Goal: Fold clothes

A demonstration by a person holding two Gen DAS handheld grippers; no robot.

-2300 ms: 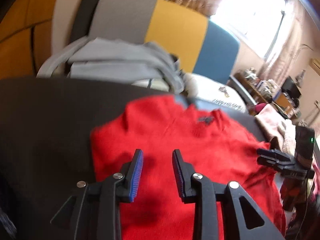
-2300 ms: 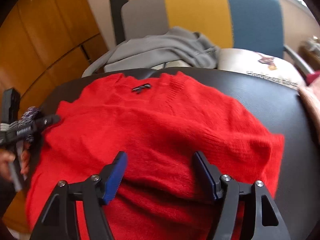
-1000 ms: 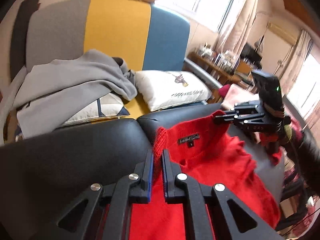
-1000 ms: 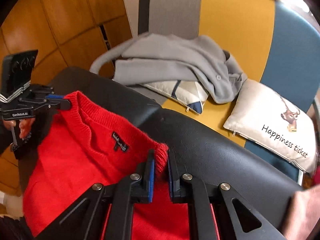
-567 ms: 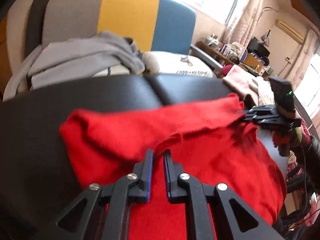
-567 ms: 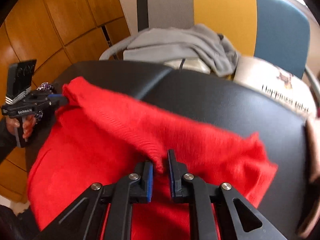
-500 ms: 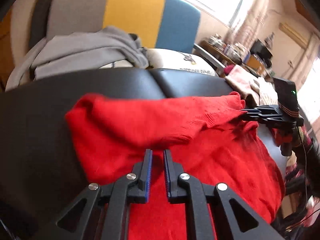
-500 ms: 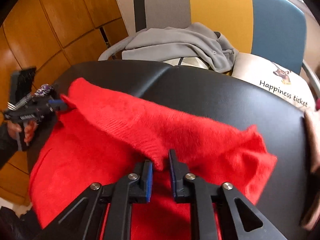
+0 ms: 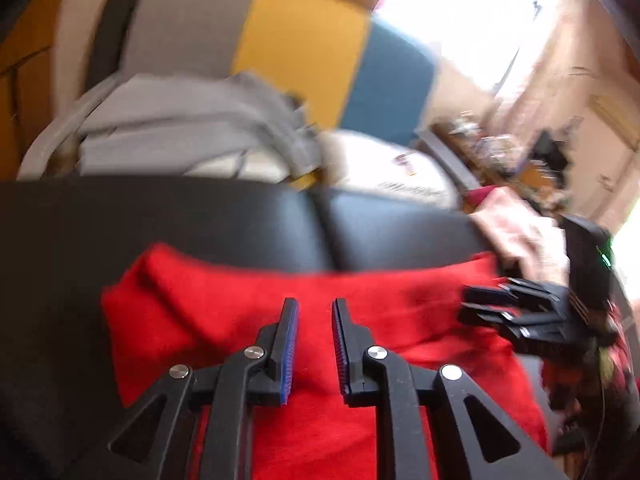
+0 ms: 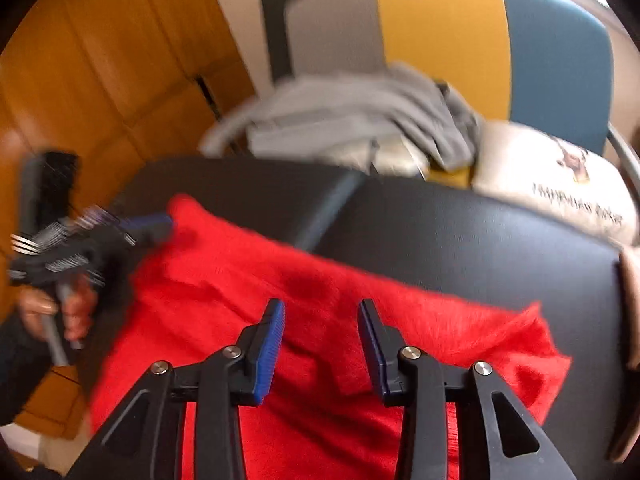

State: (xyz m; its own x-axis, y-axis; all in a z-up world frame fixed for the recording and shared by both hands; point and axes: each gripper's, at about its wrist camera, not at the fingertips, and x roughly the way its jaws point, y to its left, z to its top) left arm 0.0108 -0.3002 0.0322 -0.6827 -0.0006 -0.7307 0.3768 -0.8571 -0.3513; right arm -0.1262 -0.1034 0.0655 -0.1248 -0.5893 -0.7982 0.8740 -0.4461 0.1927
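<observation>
A red sweater (image 9: pixel 224 312) lies folded over on itself on the black leather surface (image 9: pixel 200 220). My left gripper (image 9: pixel 315 304) hovers over the fold; its jaws are opening and nothing sits between the blue pads. In the right wrist view the sweater (image 10: pixel 440 328) spreads under my right gripper (image 10: pixel 321 306), whose jaws are opening too, with only cloth lying below the gap. The left gripper (image 10: pixel 158 224) shows at the sweater's left corner, the right gripper (image 9: pixel 464 303) at its right edge.
A grey garment (image 10: pixel 360 112) is heaped on a grey, yellow and blue seat behind the surface, beside a white printed cushion (image 10: pixel 560 176). Wooden cabinets (image 10: pixel 100 60) stand at the left. A pinkish cloth (image 9: pixel 516 224) lies at the right edge. A hand (image 10: pixel 68 312) grips the left tool.
Both grippers were shut on the sweater's collar edge and carried it down over the body. Now both have let go, their jaws parted, and the fold rests flat.
</observation>
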